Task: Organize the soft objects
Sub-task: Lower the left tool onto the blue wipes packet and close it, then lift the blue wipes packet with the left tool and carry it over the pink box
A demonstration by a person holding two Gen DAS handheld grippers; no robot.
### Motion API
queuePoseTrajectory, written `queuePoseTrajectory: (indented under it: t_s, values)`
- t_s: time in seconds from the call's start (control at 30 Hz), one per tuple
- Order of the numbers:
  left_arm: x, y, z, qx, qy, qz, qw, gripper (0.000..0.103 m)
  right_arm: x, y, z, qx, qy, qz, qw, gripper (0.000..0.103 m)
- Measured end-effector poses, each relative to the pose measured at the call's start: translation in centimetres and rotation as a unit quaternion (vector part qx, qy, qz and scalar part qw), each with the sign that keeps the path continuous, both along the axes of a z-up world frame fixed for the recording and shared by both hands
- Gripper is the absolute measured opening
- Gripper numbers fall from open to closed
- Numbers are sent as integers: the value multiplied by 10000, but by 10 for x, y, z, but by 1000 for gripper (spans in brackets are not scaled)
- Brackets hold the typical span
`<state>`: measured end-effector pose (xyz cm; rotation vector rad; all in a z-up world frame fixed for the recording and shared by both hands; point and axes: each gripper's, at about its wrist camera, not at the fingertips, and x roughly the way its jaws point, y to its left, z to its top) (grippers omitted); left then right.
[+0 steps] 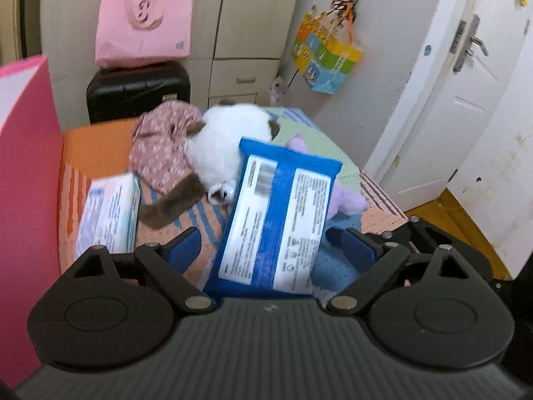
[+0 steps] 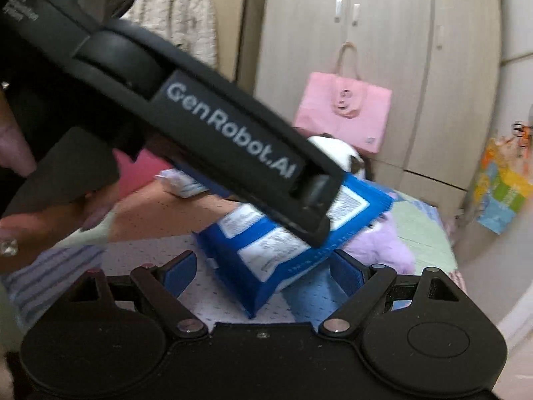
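Two claws gape around your glossy blue pack (image 1: 276,213).
Left claw (image 1: 269,248) and right claw (image 2: 263,271) grip nothing; fluffy white plush (image 1: 230,143) behind.

Glossy plastic wipes pack (image 1: 273,220), fluffy white plush toy (image 1: 226,143) — matt quilted cloth bedspread (image 1: 96,146)

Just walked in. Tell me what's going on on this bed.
A person is holding a claw in each hand over a patterned bed mat strewn with soft things. Both the left claw and the right claw are open around a blue packet, which lies between their fingers; neither visibly presses on it. Behind it lie a white and brown plush toy, a pink floral cloth and a purple plush. A pale tissue pack lies to the left beside a pink box.
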<state>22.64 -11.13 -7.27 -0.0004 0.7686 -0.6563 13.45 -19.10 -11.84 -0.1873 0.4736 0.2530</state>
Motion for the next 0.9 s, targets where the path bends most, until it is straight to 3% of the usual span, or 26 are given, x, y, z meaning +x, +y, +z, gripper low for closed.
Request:
queuePoseTrajectory:
  t_s: [0.37,0.53,0.67,0.9]
  values:
    - [1,7,-14,-324,293,24,9990,84,-5,8,-4,31,12,65,10000,83]
    - [-6,7,-17,-105,225,13,9997,69,-8,5,-6,-5,-81,75,9999,81]
    - [-10,14,-19,-428,655,-163,9968,68,-16,12,-7,-5,-187,39,9998,80]
    - [-27,18,-16,-434,956,-214,9942,68,-32,8,-3,331,-24,180,9993,80]
